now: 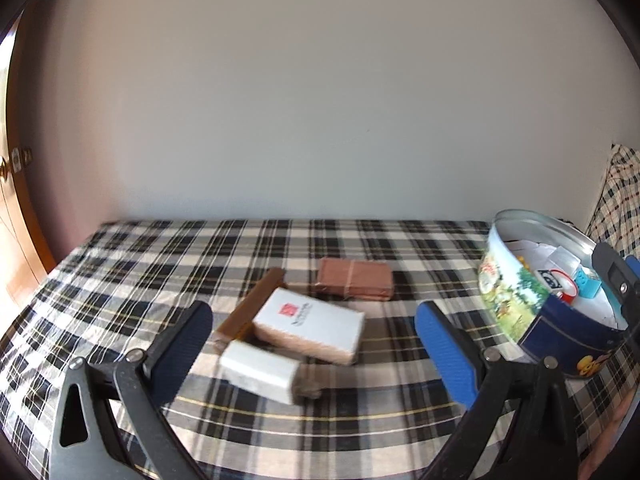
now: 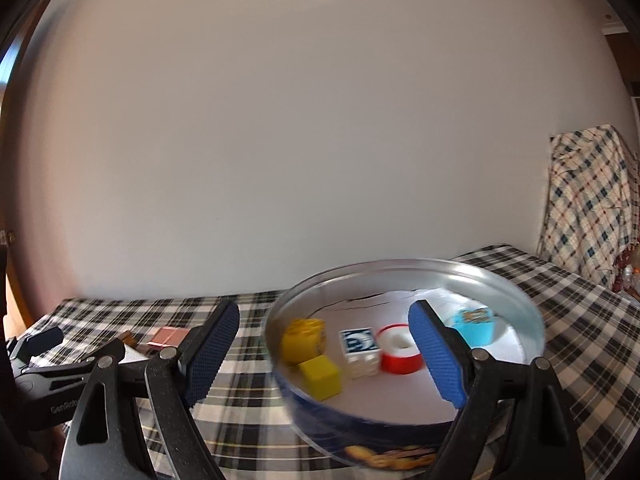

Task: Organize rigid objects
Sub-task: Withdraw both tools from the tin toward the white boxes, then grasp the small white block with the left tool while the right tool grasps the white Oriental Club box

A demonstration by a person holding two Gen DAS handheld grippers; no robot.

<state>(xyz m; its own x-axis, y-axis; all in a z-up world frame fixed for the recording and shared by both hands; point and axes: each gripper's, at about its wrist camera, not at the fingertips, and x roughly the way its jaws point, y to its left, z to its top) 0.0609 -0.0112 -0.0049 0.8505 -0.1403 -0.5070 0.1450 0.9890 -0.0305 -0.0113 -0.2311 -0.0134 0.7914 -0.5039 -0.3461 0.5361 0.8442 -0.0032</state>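
My left gripper [image 1: 316,336] is open and empty above a pile on the plaid cloth: a white box with a red logo [image 1: 310,328], a small white block [image 1: 260,370], a brown bar [image 1: 250,306] and a brown packet [image 1: 354,284] behind. My right gripper [image 2: 324,344] is open and empty over the near rim of a round cookie tin [image 2: 532,312]. The tin also shows in the left wrist view [image 1: 516,292]. Inside it lie a yellow cube [image 2: 320,376], a yellow round piece [image 2: 302,336], a white and blue cube [image 2: 360,346], a red and white ring [image 2: 400,354] and a light blue piece [image 2: 476,326].
The plaid cloth [image 1: 360,424] covers the surface up to a plain wall. A checked fabric [image 2: 588,208] hangs at the right. A wooden door [image 1: 16,216] stands at the far left. The left gripper's body shows in the right wrist view [image 2: 44,360].
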